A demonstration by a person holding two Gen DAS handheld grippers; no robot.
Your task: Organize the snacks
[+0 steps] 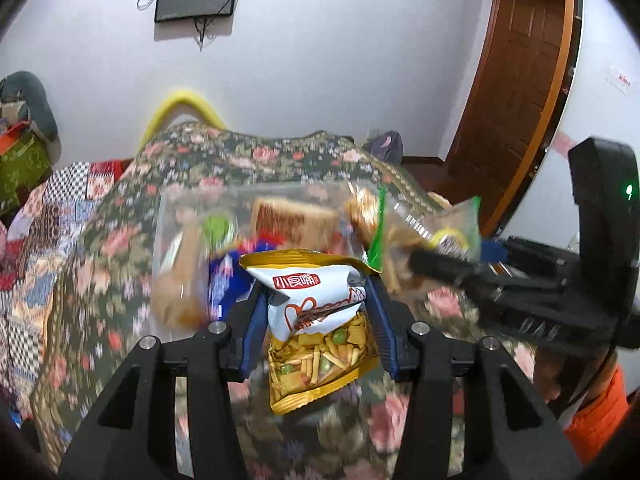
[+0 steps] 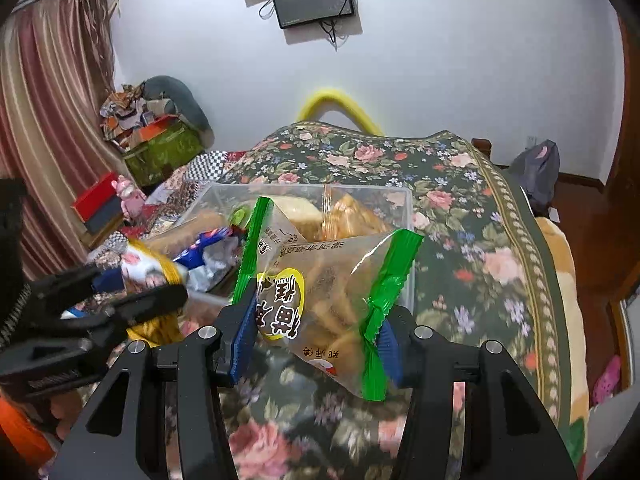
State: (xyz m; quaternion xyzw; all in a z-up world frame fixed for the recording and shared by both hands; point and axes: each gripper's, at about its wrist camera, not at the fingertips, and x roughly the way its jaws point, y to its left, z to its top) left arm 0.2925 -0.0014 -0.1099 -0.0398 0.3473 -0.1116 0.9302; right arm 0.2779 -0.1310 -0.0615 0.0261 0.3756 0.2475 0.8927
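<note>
1. the bed under its floral quilt (image 2: pixel 460 208) fills the room in front of me, and everything happens above it.
2. on the quilt sits a clear plastic bin (image 2: pixel 404 200), already holding several snacks (one blue wrapper, some tan cakes, mostly blurred). from both grippers it lies ahead at about twelve o'clock, its long side running nine to three.
3. the left gripper (image 1: pixel 316 312) is clamped on a white-and-yellow mixed-snack packet (image 1: pixel 316 320). the packet stands between the blue pads, long axis twelve to six, top edge pointing toward the bin.
4. the right gripper (image 2: pixel 316 332) is pinched on a clear green-edged packet (image 2: pixel 328 296), held by its lower part, the rest fanning up toward twelve o'clock over the bin's near wall.
5. my guess: both packets go into the bin next. the right one looks nearer, already overlapping the near rim, so it only needs a short push forward and a release; the left must travel to about one o'clock without bumping the other arm.
</note>
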